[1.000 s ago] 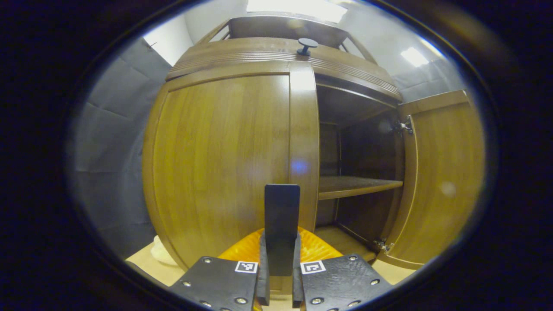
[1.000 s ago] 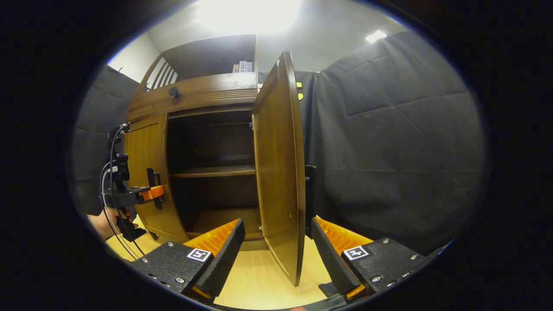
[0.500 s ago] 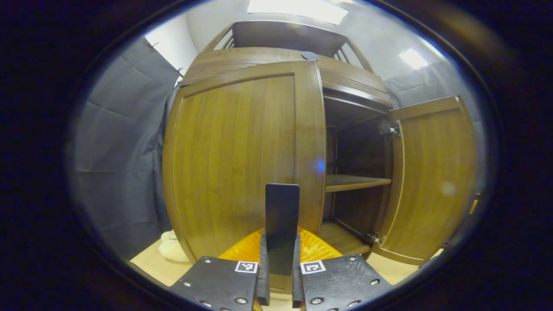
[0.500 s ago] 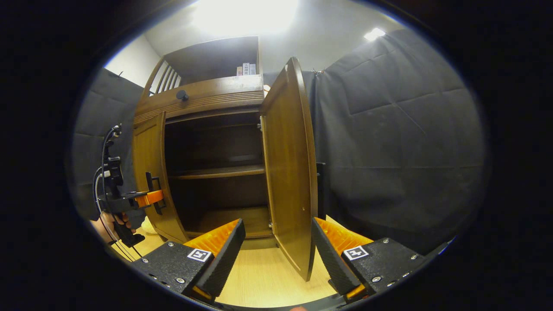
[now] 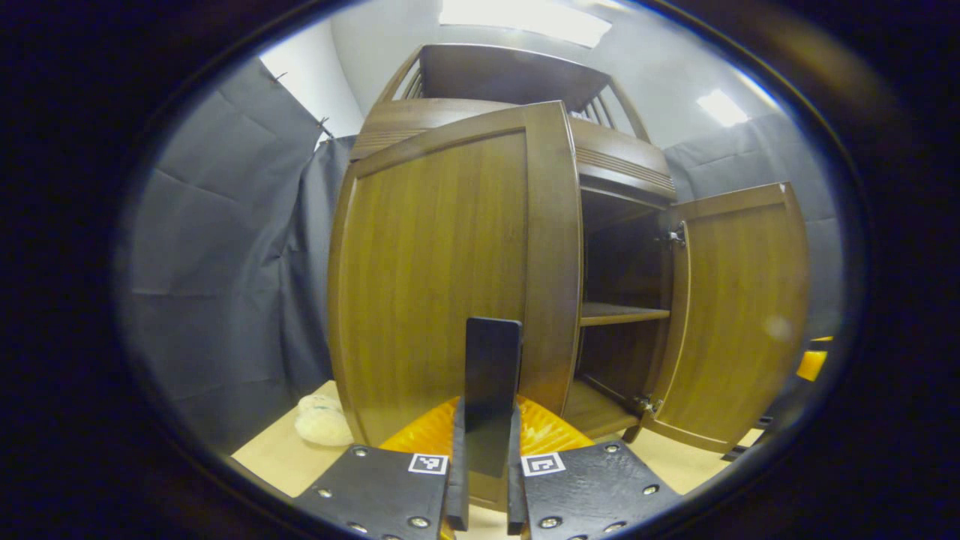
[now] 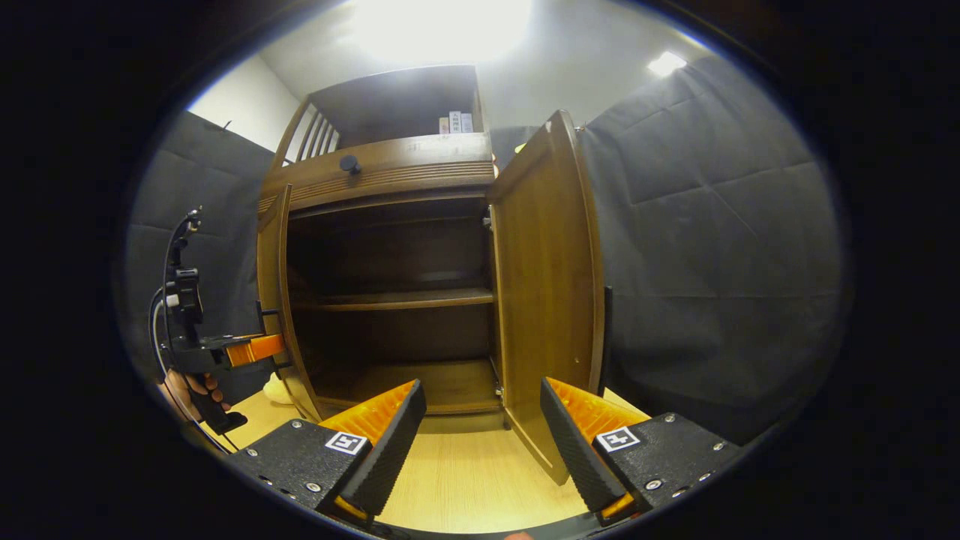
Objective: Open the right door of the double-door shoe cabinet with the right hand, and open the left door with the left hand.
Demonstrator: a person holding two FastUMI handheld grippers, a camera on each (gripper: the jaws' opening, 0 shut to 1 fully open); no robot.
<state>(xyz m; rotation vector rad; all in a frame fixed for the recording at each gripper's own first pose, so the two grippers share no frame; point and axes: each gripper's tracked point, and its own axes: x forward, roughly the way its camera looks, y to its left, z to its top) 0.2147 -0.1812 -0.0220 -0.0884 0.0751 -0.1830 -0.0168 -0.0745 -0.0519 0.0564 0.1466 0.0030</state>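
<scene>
The black cloth wall (image 6: 712, 247) is the biggest thing. It hangs behind and on both sides of the shoe cabinet (image 6: 390, 169). The ceiling above has bright lights (image 6: 439, 26).

The shoe cabinet is made of brown wood and stands right in front of both tongs. It has a round dark knob (image 6: 349, 163) on its top band and an open rack (image 5: 502, 75) on top.

The left door (image 5: 442, 270) is straight ahead of the left tongs (image 5: 486, 465) and very close. It has swung partly out from the cabinet. In the right gripper view it is seen edge-on (image 6: 281, 300). A flat dark handle (image 5: 491, 375) sticks up between the fingers of the left tongs. The fingers are closed tight on it from both sides.

The right door (image 6: 547, 292) stands wide open, just ahead of the right tongs (image 6: 484, 442). The right tongs are spread wide apart and hold nothing. The door's lower corner sits just past the gap between them.

Inside the cabinet it is dark, with one shelf (image 6: 394, 300) across the middle.

The floor (image 6: 465, 487) is light wood and lies under the tongs.

A hand (image 6: 187, 386) holds the left tongs' grip far off to the left of the right tongs. A small pale lump (image 5: 322, 424) lies on the floor left of the left tongs, by the cabinet's corner. I cannot tell what it is.
</scene>
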